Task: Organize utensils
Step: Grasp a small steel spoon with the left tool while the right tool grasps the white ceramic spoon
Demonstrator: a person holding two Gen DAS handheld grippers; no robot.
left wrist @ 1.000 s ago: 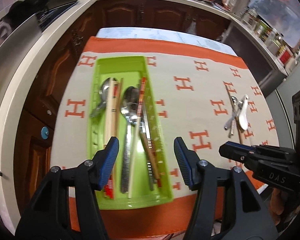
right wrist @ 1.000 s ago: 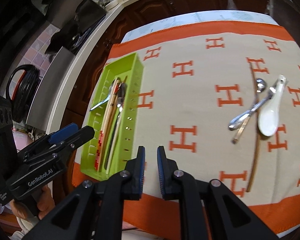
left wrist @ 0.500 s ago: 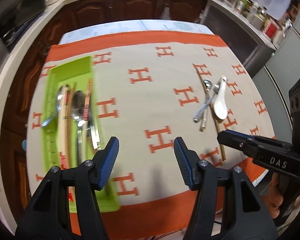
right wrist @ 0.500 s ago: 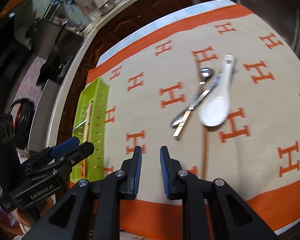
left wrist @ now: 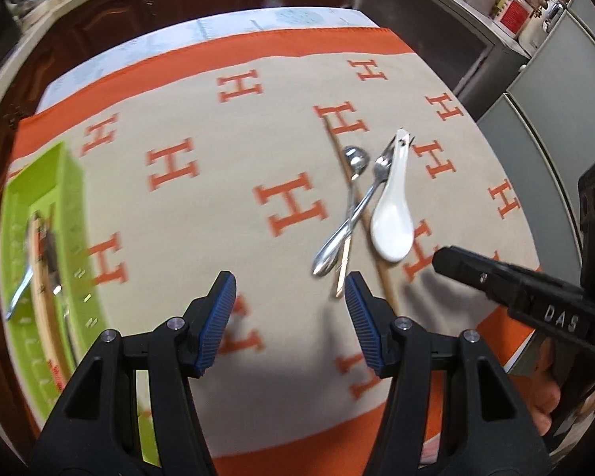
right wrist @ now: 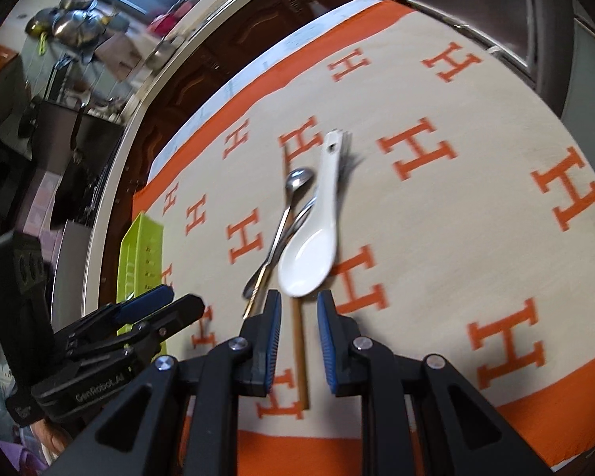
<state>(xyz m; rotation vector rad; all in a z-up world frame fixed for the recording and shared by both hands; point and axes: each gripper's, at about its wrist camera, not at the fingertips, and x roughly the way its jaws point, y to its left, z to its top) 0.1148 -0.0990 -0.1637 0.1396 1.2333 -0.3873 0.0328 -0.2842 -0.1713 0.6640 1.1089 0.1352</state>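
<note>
The right gripper (right wrist: 296,335), jaws slightly apart and empty, straddles the chopstick (right wrist: 300,357) lengthwise just short of the white spoon (right wrist: 309,254), nearer than the wide-open left gripper (left wrist: 290,319).

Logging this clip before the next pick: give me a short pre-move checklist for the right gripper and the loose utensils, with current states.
1. Right gripper open: ok, nothing held.
2. Chopstick between its fingers: ok, lined up, not yet gripped.
3. Chopstick free to lift: not ok, the white spoon and metal spoons lie across it.
4. Left gripper open and empty: ok.
5. Tray has room: cannot tell, blurred and partly out of view.
</note>
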